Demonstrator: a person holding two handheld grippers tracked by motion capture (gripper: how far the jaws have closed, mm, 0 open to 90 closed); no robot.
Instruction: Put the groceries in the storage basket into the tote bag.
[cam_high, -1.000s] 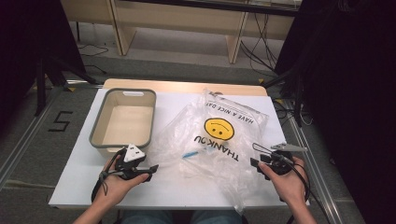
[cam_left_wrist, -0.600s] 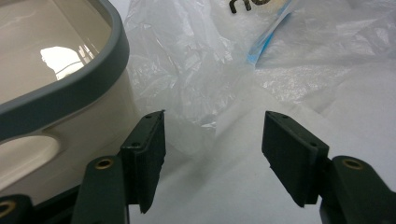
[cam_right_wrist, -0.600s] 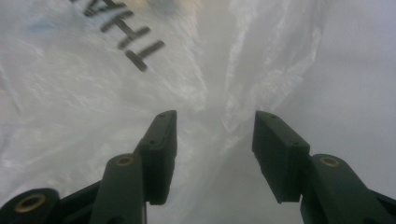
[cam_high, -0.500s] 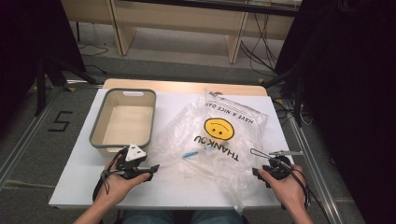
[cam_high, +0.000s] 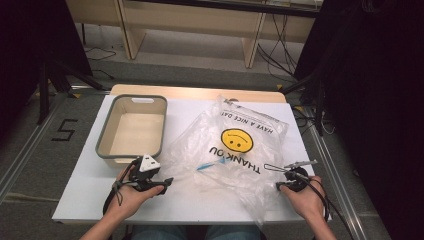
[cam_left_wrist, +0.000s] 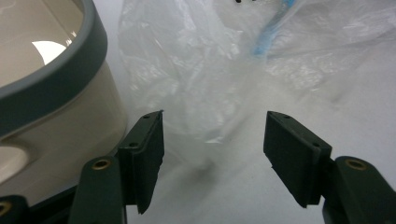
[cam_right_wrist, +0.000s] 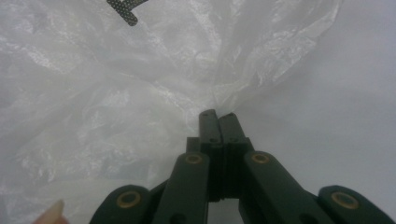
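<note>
A: Where is the plastic bag (cam_high: 235, 150) lying?

B: Spread crumpled across the white surface (cam_high: 200, 200), its smiley print and "THANK YOU" lettering upside down from the person's side. It lies just right of the beige tub with the grey rim (cam_high: 131, 127), its left edge near the tub's corner.

A: And the right gripper (cam_right_wrist: 217, 114)?

B: Its jaws have just been closing and now stand together, pinching a gathered bit of film at the bag's near right edge. In the right gripper view the plastic bunches into a peak just at the tips, which suggests the film is caught between them.

A: Why grip there?

B: Likely to get hold of one layer at the edge, so the bag can be lifted or pulled open.

A: The left gripper (cam_left_wrist: 212, 140)?

B: Its jaws stand apart with nothing between them, low over the surface beside the tub wall, pointing at the bag's near left fold. A blue strip (cam_left_wrist: 273, 25) shows through the film farther off. It looks ready to take the opposite edge.
</note>
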